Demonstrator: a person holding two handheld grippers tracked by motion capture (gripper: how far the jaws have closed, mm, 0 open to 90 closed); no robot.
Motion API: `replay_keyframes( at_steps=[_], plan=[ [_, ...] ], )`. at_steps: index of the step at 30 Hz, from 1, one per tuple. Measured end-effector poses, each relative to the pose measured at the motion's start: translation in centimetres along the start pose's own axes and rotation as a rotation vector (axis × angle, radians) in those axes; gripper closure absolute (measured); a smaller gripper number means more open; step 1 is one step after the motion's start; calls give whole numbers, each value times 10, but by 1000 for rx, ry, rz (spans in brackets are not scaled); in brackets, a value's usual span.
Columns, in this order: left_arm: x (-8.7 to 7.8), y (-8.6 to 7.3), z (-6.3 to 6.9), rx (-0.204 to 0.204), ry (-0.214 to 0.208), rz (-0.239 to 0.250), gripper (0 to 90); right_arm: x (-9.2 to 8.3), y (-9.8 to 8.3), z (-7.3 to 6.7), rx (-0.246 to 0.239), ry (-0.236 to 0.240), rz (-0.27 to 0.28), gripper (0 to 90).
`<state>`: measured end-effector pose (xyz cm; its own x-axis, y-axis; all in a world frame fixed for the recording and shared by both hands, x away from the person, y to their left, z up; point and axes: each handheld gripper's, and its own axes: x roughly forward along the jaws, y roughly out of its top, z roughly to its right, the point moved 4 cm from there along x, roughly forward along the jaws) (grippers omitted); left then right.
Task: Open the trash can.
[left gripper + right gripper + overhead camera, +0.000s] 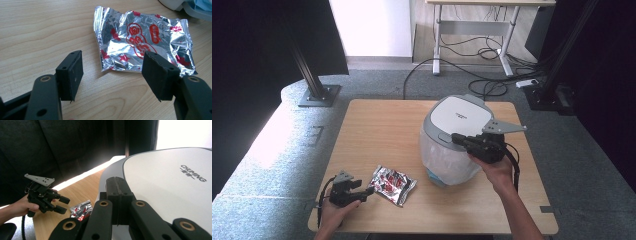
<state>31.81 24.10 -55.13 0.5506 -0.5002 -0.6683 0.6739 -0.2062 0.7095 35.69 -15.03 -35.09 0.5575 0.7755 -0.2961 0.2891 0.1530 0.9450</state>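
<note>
High view: right gripper (458, 138), jaws pressed together and empty, rests on the lidded waste bin's (460, 116) front edge, while the left gripper (367, 190), jaws spread, faces the foil snack wrapper (392, 185) on the wooden table (377, 130).

Seen from just above a pale wooden tabletop (45, 27) with visible grain, the left gripper (112, 72) reaches in from six o'clock, its two black jaws standing wide apart with bare wood between them. At twelve to one o'clock lies a crinkled silver foil snack packet with red print and stars (140, 42), flat on the wood. The right-hand jaw overlaps the packet's near edge; whether it touches is unclear. At two o'clock, the edge of a white container with blue inside (192, 7) peeks in.
</note>
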Motion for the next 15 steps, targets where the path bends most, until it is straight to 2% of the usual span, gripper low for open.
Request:
replay_keyframes(
  at_steps=[6,15],
  plan=[
    [0,0,0,3,4,-3,339,8,1,-2,1,8,-10,897],
    [1,0,0,3,4,-9,339,13,0,-1,2,-16,-30,898]
  ],
)
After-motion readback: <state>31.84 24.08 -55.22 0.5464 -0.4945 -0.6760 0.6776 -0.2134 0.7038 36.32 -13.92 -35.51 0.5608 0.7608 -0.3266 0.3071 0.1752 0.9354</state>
